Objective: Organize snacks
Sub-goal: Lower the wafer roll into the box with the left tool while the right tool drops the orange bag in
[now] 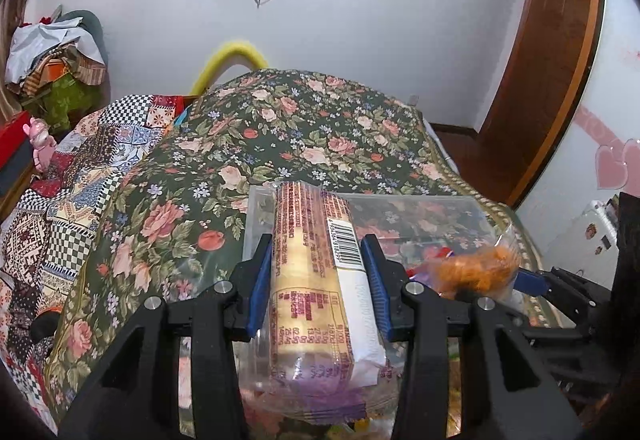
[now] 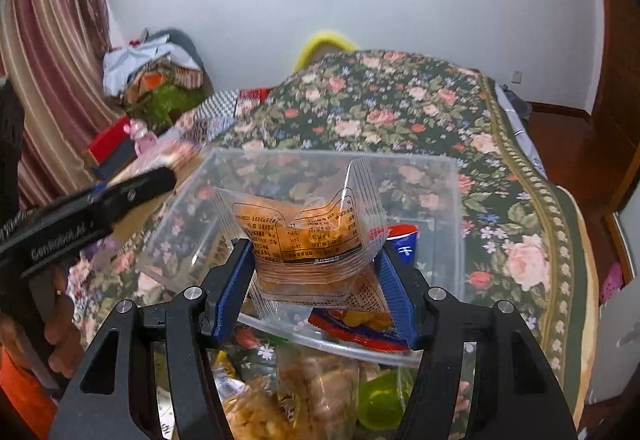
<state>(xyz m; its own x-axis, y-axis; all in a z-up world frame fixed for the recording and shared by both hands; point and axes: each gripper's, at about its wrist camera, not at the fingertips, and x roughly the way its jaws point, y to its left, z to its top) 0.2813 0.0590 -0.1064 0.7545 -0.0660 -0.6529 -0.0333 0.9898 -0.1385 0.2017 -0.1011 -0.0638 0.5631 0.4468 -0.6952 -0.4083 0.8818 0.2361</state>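
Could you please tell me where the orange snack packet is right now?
In the right wrist view, the orange snack packet sits centre frame, pinched in the right claw above the clear plastic bin on the floral bedspread.

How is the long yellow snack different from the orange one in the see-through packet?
The long yellow snack is a tall roll shape with a barcode on its wrapper; the orange snack packet is flat and squarish, with small orange pieces showing through. The left hand-held gripper clamps the roll, while the right hand-held gripper clamps the packet. Both are wrapped in plastic with printed labels and held up near the clear plastic box.
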